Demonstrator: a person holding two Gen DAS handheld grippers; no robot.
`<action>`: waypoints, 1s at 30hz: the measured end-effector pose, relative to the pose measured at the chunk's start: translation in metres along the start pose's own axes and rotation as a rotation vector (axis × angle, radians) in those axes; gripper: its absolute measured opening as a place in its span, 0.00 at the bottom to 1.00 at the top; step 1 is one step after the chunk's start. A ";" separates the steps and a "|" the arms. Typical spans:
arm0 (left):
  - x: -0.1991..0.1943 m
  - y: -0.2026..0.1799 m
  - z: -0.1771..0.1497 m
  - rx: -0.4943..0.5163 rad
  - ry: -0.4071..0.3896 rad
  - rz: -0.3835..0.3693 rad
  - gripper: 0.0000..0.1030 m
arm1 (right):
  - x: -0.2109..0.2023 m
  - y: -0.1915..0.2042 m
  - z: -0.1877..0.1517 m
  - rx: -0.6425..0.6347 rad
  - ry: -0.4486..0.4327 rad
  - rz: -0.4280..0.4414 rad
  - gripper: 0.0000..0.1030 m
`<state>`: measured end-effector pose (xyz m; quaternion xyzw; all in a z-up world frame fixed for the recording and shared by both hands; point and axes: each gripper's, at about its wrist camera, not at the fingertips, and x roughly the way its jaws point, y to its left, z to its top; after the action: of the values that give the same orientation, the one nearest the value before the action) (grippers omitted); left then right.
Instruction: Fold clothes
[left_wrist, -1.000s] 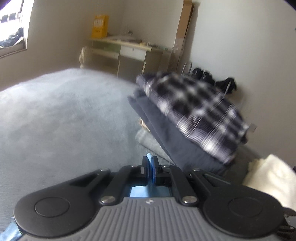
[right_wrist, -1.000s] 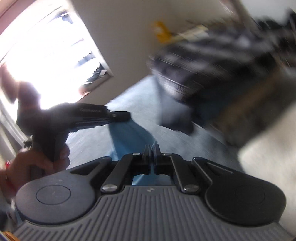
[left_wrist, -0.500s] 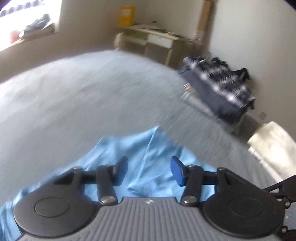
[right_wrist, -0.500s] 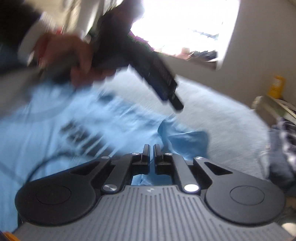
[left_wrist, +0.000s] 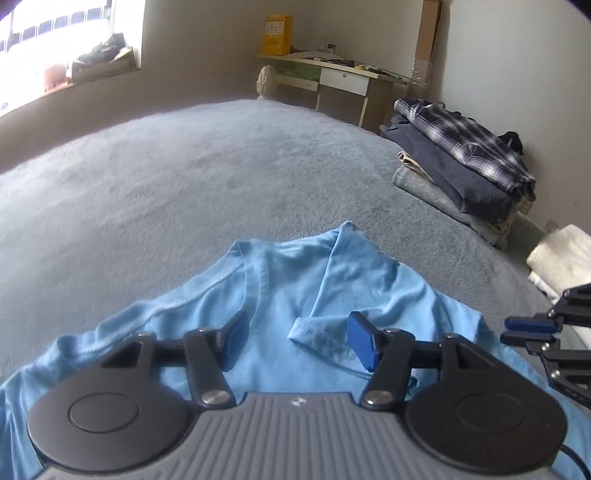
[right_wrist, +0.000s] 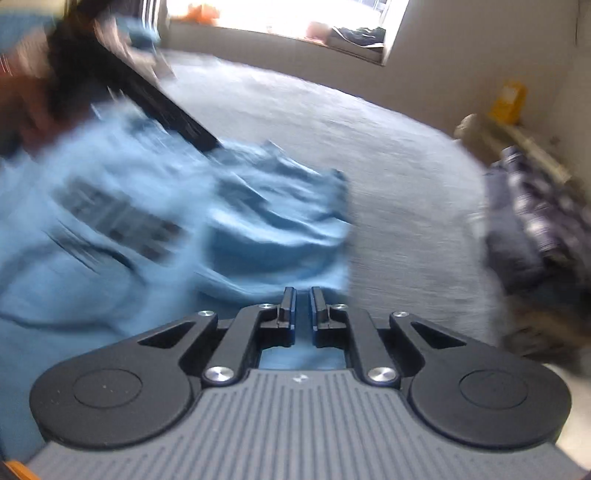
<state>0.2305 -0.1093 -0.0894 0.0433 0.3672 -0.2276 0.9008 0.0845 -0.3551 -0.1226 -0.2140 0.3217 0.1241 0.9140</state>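
A light blue T-shirt lies spread on the grey bed cover, its neckline and one folded-in sleeve toward me. My left gripper hovers just over the shirt, wide open with nothing between its fingers. At the right edge of the left wrist view is my right gripper, low over the shirt's side. The right wrist view is blurred by motion. There my right gripper is over the edge of the T-shirt. Its jaws stand a narrow gap apart with no cloth between them. The left gripper and a hand are at upper left.
A stack of folded clothes with a plaid shirt on top sits at the bed's far right, with a white folded item nearer. A desk stands by the far wall, and a window is at left.
My left gripper, shut on blue cloth a second ago, has opened and drawn back over the laid-out shirt. My right gripper's jaws have parted slightly while it swings leftward.
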 end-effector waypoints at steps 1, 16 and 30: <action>0.004 -0.002 0.002 0.001 0.000 0.008 0.60 | 0.005 -0.001 -0.003 -0.028 0.007 -0.022 0.08; 0.127 -0.030 0.073 -0.037 0.108 -0.075 0.66 | 0.021 -0.023 -0.012 -0.054 0.004 0.022 0.18; 0.150 -0.007 0.075 -0.234 0.094 -0.161 0.04 | 0.039 -0.027 -0.018 0.004 -0.021 0.066 0.04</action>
<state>0.3693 -0.1903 -0.1362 -0.0812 0.4353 -0.2524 0.8604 0.1144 -0.3835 -0.1514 -0.2002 0.3193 0.1560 0.9130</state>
